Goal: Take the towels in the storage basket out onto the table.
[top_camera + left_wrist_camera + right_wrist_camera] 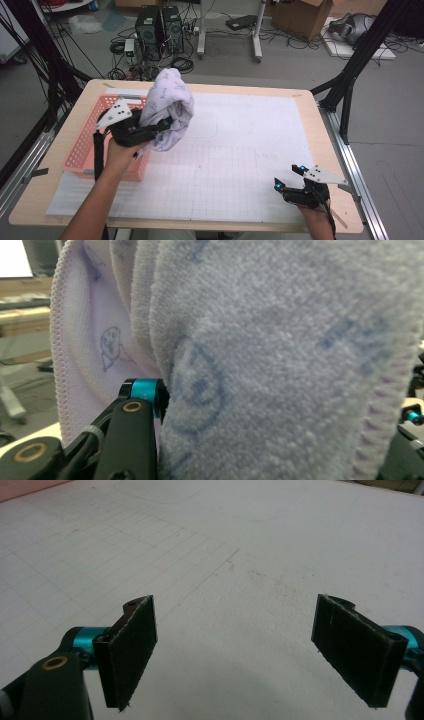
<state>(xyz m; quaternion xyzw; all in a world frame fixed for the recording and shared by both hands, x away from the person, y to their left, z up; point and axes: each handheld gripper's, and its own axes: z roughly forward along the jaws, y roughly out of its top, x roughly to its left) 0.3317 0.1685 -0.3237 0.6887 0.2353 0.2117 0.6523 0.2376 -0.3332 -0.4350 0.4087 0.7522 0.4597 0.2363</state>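
High view, lower right of the frame: the right gripper (pixel 290 176) rests low over the white gridded mat (pixel 240 165), jaws spread wide with nothing between them. Farther up, left of centre, the left gripper (pixel 161 125) pinches a bunched pale lilac towel (pixel 170 107), lifted beside the pink basket (pixel 82 150).

towel (pixel 169 107) in left claw (pixel 162 125), above basket's (pixel 80 155) right edge; basket on table's (pixel 240 87) left side; right claw (pixel 290 177) near right.
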